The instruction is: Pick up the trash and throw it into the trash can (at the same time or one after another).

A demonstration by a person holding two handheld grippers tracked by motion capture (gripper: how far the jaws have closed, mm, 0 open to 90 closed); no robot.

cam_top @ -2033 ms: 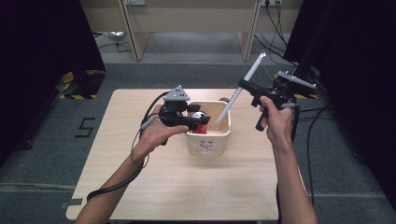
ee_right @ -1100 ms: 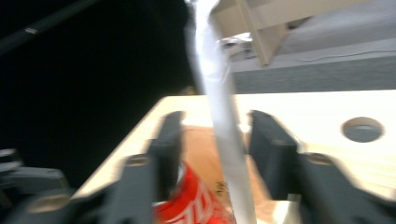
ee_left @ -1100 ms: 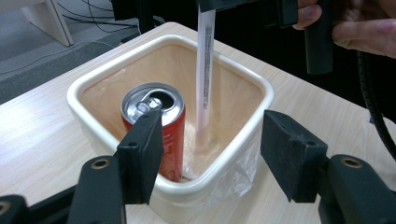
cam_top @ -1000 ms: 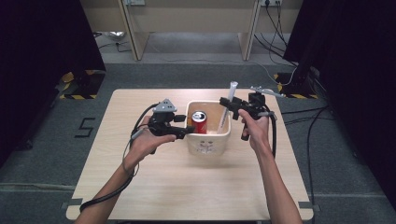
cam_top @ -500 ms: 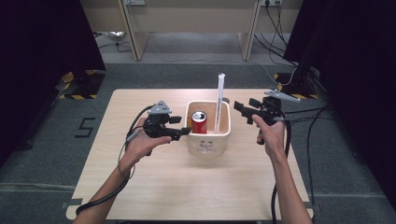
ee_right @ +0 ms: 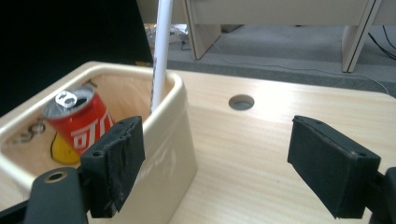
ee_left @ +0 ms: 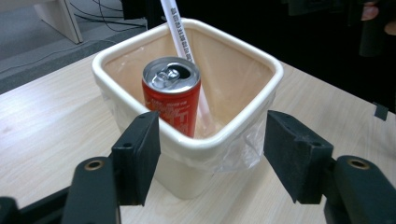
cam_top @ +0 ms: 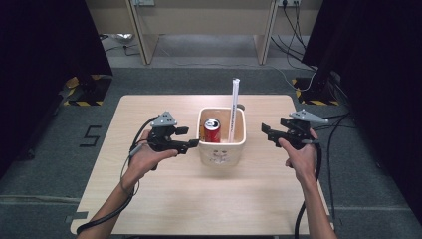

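A cream bin (cam_top: 222,149) holds a red can (cam_top: 212,130) and a white tube (cam_top: 233,107). The left gripper (cam_top: 191,143) and right gripper (cam_top: 266,133) flank it, jaws apart and just opening, empty.

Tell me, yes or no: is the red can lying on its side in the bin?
No, the can stands upright in the bin, its opened top facing up, with the white tube leaning behind it.

Bright up top, pitch black at the sides

Even overhead light on the surface (cam_top: 164,199), only soft shadows under the bin (cam_top: 221,149), dark curtains swallowing both flanks. Right gripper view has white glare across the wood near the hole (ee_right: 241,101). Close-up pads (ee_left: 137,156) look a bit soft, and the can (ee_right: 81,122) is slightly blurred.
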